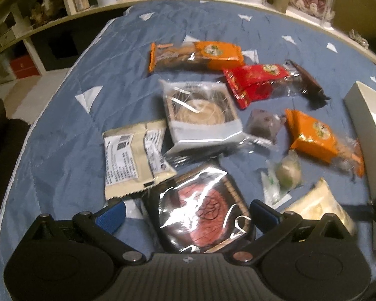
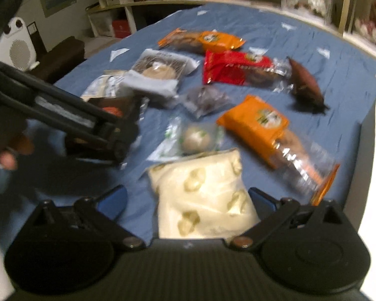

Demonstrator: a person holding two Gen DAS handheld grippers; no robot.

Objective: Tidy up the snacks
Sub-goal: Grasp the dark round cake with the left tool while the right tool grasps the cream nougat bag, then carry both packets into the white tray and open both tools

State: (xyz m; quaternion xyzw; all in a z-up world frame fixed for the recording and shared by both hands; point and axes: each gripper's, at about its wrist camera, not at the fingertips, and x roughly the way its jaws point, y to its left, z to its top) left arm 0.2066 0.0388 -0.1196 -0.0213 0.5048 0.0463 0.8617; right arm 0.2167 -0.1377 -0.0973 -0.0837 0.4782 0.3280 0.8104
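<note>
1. Blue quilted cloth (image 1: 62,130) covers the surface in both views; all snacks lie on it.
2. White box (image 1: 371,115) stands at the right edge. The left wrist view shows its corner and side wall; the right wrist view shows only a pale, blurred edge.
3. Left gripper (image 1: 188,212): jaws wide, blue pads either side of a dark-tray pastry with a pink top (image 1: 203,215), not closed on it. Only the right wrist view shows this gripper from outside, with the person's fingers (image 2: 5,159) on its handle.
4. Right gripper (image 2: 188,200): jaws wide, straddling a cream pillow pack (image 2: 203,198) without clamping it. The left wrist view catches only a corner of that pack.
5. Clear-wrapped tan pastry (image 1: 200,113) sits mid-cloth, its lower edge resting over a cream label-side-up packet (image 1: 132,155); that label is legible in shape only in the left wrist view.
6. Two orange packs (image 1: 195,55) (image 1: 320,140) and one red pack (image 1: 258,80) lie farther off.
7. Small round green-wrapped sweet (image 1: 287,173) lies between the pillow pack and the nearer orange pack.
8. The right wrist view alone shows a white speaker-like unit (image 2: 17,47) beyond the cloth.
</note>
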